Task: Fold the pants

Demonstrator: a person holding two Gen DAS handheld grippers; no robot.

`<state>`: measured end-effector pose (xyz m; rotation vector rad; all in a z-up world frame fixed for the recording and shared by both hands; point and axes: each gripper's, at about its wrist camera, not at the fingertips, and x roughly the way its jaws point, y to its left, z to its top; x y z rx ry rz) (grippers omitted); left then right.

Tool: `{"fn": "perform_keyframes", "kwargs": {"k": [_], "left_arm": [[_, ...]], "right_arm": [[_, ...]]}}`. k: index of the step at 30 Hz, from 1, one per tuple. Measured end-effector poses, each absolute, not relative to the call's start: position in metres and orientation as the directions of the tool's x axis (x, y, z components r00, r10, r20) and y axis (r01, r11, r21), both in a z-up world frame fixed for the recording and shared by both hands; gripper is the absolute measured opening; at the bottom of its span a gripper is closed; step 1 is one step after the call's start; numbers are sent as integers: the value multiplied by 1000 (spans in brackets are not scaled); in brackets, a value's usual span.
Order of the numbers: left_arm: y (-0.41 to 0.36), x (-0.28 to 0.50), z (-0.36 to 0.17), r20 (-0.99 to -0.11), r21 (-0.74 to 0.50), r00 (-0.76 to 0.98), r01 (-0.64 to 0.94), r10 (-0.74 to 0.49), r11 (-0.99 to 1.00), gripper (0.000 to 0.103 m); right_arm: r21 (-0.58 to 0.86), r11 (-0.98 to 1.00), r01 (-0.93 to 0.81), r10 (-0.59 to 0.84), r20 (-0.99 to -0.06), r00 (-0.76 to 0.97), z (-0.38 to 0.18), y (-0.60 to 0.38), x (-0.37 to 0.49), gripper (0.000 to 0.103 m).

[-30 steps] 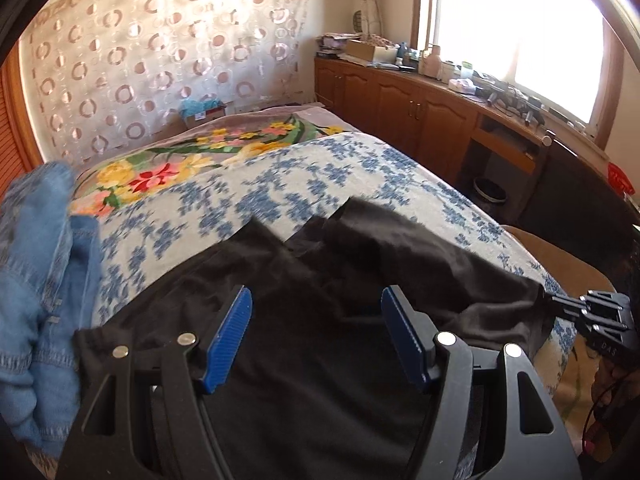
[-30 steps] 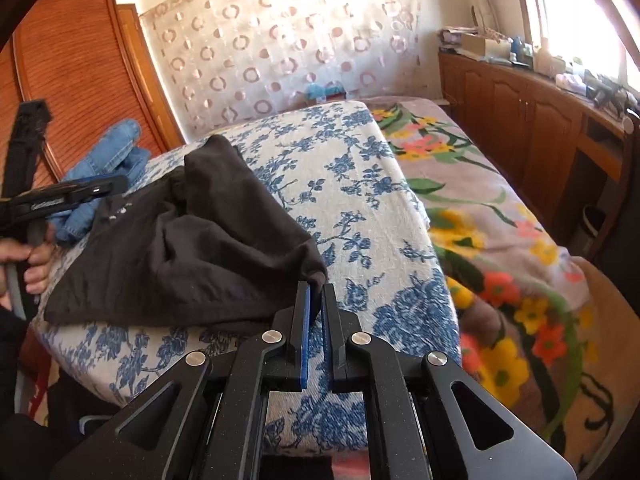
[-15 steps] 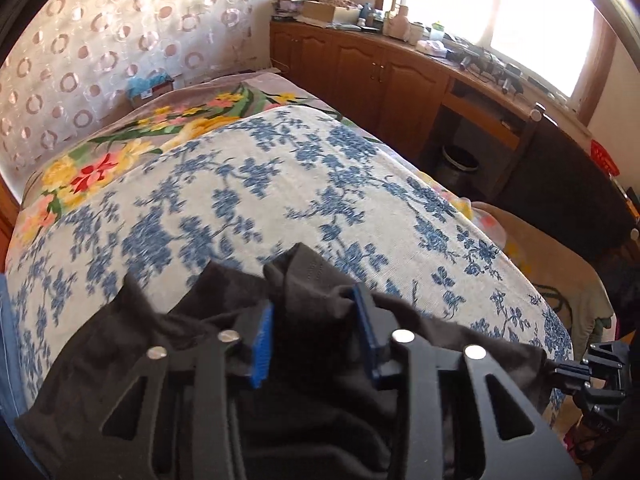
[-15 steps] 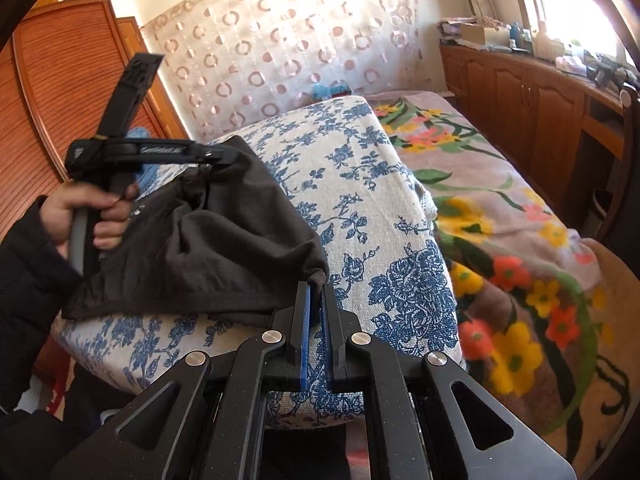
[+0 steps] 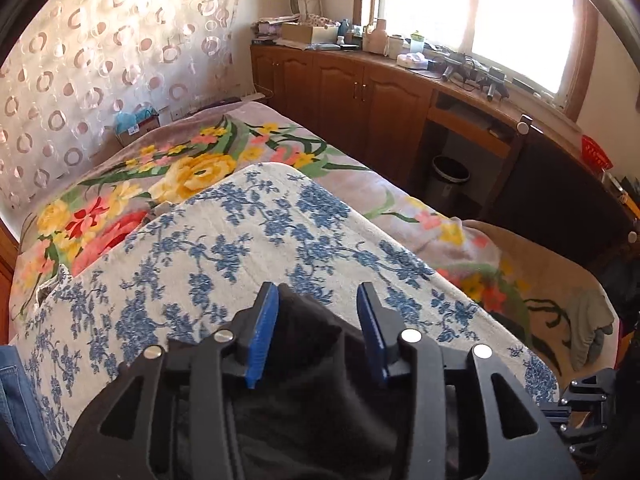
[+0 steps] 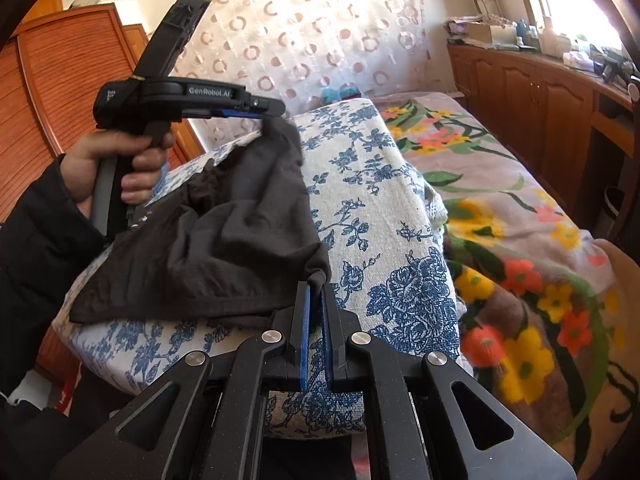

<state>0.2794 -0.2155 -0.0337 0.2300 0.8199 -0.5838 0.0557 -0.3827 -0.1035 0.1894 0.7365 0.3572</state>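
Black pants lie bunched on a blue-flowered cover on the bed. My right gripper is shut on a corner of them at the cover's near edge. A hand holds my left gripper level above the pants' far side, and a raised fold of cloth still hangs at its tip. In the left wrist view the left gripper has its jaws opening, with the black pants lying between the blue pads against the left one. The right gripper shows at the lower right edge.
Blue jeans lie at the cover's left end. A bright floral blanket covers the rest of the bed. Wooden cabinets with clutter run under the window, with a waste bin beside them. A wooden wardrobe stands at the left.
The left gripper closed on a fold of the pants and carried it across the cover toward the right gripper's side. Its jaws have now widened again. The right gripper stayed put.
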Motion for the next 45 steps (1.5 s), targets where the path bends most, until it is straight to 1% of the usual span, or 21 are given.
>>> {"fn": "perform_keyframes", "kwargs": {"k": [5,10,11,12,16,19,21,22,25,28,29,31,32,33,36,38,42,45], "left_arm": [[-196,280,-43,-750,-34,547,528,-370,849,42],[-204,277,-49,-757,-40,526,555,-388,831,42],[-209,276,-49,-757,-44,519,566,-397,823,40],[-216,275,-49,-757,-47,510,582,-409,812,35],[-236,272,-55,-767,-47,475,628,-431,776,31],[-248,279,-69,-806,-19,454,623,-380,782,31],[-251,288,-82,-840,14,446,587,-309,809,31],[-252,291,-86,-848,15,439,578,-296,816,31],[-253,297,-86,-848,0,437,564,-299,826,32],[-262,300,-88,-850,42,455,560,-264,828,33],[-264,299,-89,-848,60,466,559,-253,827,32],[-267,298,-91,-842,111,494,554,-219,825,9],[-268,297,-92,-835,143,514,548,-197,824,3],[-267,296,-92,-833,135,514,549,-206,825,0],[-258,291,-78,-805,100,538,538,-251,837,0],[-250,285,-57,-767,57,561,541,-310,839,0],[-233,271,-10,-694,37,619,541,-368,840,0],[-217,263,20,-653,45,659,525,-372,850,0]], "right_arm": [[276,927,-253,374,-624,686,-103,-381,56,3],[277,927,-252,373,-622,689,-103,-380,56,3],[277,928,-250,371,-622,689,-103,-379,56,3],[277,928,-249,371,-623,689,-102,-379,56,3],[278,928,-247,371,-623,689,-102,-379,56,3],[281,927,-248,373,-622,689,-103,-379,56,3],[284,926,-250,376,-620,689,-103,-380,56,3],[286,925,-251,378,-619,689,-103,-380,56,3],[288,924,-252,380,-618,688,-103,-380,56,3],[290,923,-252,382,-617,688,-104,-381,56,3],[290,923,-253,382,-617,688,-104,-381,56,3],[288,924,-253,381,-617,689,-104,-380,55,3],[288,923,-253,381,-617,688,-104,-380,56,3],[289,923,-253,382,-617,688,-104,-380,56,3],[294,921,-255,387,-615,688,-102,-381,55,3],[297,919,-261,392,-608,691,-98,-381,55,3],[288,913,-289,406,-580,706,-80,-375,55,3],[284,903,-322,429,-546,720,-59,-366,55,3]]}}
